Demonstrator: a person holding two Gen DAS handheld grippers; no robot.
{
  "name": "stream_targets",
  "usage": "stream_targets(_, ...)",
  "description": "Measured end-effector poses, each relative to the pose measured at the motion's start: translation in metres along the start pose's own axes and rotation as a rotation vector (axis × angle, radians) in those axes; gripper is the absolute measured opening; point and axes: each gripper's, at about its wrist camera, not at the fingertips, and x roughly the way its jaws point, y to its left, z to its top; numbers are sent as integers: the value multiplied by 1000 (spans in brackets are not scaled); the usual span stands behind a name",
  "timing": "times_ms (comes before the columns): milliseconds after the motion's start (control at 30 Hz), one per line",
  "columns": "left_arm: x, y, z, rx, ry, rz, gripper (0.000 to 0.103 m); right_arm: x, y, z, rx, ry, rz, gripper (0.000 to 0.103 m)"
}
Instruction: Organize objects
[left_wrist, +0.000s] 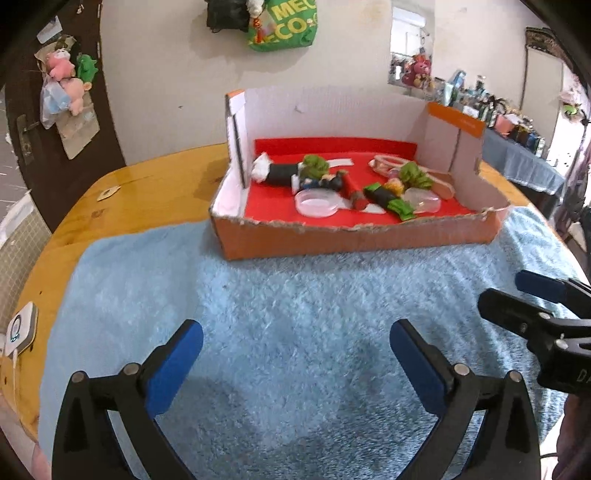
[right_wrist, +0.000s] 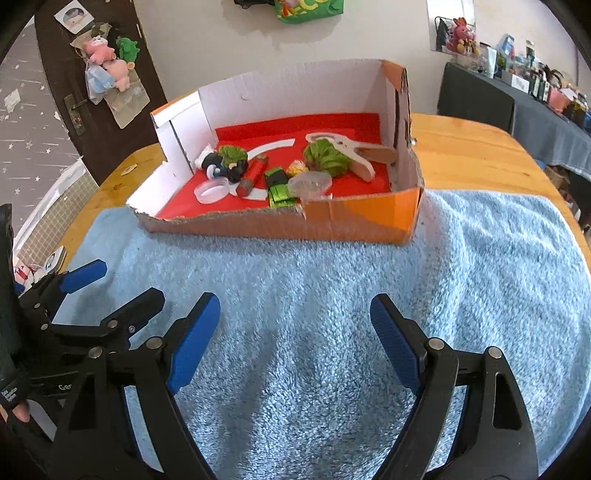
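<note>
An orange cardboard box (left_wrist: 354, 240) (right_wrist: 362, 221) with a red floor stands at the far side of a light blue towel (left_wrist: 295, 302) (right_wrist: 332, 280). Several small items lie inside: a clear round lid (left_wrist: 317, 202) (right_wrist: 211, 191), green leafy toys (left_wrist: 314, 165) (right_wrist: 327, 155), a red cylinder (right_wrist: 253, 176), a green wrapped piece (left_wrist: 388, 201) (right_wrist: 279, 188) and a wooden cutout (right_wrist: 354, 149). My left gripper (left_wrist: 295, 354) is open and empty over the towel; it also shows at the left of the right wrist view (right_wrist: 122, 284). My right gripper (right_wrist: 295, 328) is open and empty; it also shows at the right edge of the left wrist view (left_wrist: 517, 291).
The towel lies on a round wooden table (left_wrist: 147, 184) (right_wrist: 472, 155). A small white device (left_wrist: 20, 328) sits at the table's left edge. A dark door (right_wrist: 92, 96) with plush toys hanging on it is behind left; a cluttered shelf (right_wrist: 535, 92) is at the right.
</note>
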Motion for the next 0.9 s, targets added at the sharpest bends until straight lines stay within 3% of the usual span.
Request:
stream_targets(133,-1,-1,-4,-1,-18,14,103,5,-1,-6,2,9,-11,83)
stream_targets(267,-4,-11,-8,47,-48,83,103,7,-1,-10,-7,4,-37,83)
stream_targets(433,0,-13,-10,62,-29,32,103,8,-3,-14,3,-15,-43,84)
stream_targets(567,9,-7,-10,24,17,-19,103,8,-5,-15,7,-31,-47,84)
stream_targets(900,12,7,-12,-73,27,-68,103,9,-3,-19,-14,-51,-51,88)
